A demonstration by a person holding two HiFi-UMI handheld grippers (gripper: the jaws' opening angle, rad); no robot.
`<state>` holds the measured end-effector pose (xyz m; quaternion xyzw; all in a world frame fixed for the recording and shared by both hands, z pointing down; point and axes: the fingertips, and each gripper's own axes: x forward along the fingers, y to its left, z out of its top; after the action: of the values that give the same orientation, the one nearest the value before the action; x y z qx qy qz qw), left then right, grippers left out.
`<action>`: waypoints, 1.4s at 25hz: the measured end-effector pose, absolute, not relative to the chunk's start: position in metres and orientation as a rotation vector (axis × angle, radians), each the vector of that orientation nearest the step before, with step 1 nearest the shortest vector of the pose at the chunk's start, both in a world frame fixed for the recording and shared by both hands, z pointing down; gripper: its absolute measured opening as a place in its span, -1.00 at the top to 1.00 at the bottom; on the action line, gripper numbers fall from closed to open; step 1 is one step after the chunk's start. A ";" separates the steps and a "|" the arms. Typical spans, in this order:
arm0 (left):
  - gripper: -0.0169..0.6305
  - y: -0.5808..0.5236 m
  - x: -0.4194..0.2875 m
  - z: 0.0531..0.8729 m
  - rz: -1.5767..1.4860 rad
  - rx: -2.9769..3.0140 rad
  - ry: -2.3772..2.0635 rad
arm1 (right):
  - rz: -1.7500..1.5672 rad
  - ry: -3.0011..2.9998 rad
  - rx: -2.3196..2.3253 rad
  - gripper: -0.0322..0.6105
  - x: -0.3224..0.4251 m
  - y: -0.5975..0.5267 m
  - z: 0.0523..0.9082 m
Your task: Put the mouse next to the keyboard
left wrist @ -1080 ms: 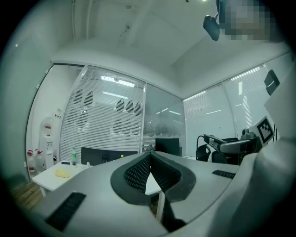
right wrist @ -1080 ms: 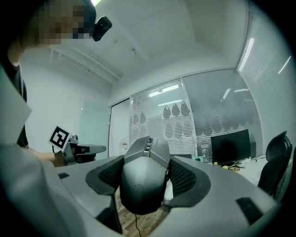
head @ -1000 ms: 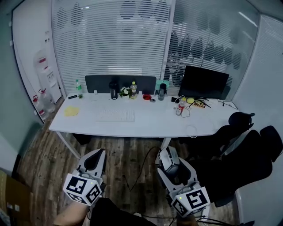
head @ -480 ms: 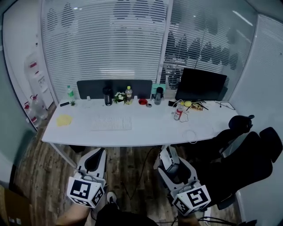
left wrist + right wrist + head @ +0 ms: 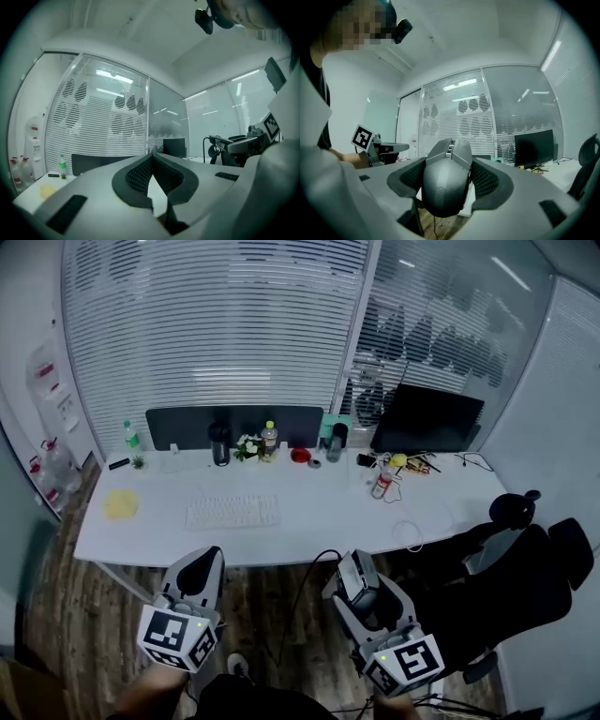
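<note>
Head view, right hand-held gripper (image 5: 352,566) clamped on mouse (image 5: 359,583), left hand-held gripper (image 5: 209,556) closed, both short of desk (image 5: 314,523) edge

Your right tongs (image 5: 449,185) grip the grey mouse (image 5: 446,180); the black monitor (image 5: 534,147) sits right of it.

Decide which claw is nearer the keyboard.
Left. The left claw hangs just short of the keyboard; the right claw, holding the mouse, is off to its right.
</note>
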<state>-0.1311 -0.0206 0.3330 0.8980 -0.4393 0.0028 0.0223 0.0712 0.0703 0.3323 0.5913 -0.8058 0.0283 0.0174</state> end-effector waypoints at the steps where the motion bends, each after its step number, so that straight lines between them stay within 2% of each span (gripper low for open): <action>1: 0.86 -0.028 -0.135 0.334 0.003 2.772 -1.347 | 0.096 -2.493 1.844 -0.02 0.069 0.064 0.333; 19: 0.86 -0.131 -0.198 0.351 -0.015 2.759 -1.329 | 0.067 -2.449 1.848 -0.02 0.003 -0.051 0.334; 35: 0.86 -0.213 -0.193 0.358 0.069 2.573 -1.624 | 0.075 -2.592 1.652 -0.02 0.041 -0.194 0.337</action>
<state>-0.1926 -0.2130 0.3579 0.8444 -0.5330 0.0225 0.0492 0.0412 -0.1941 0.3372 0.5371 -0.8425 0.0244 0.0332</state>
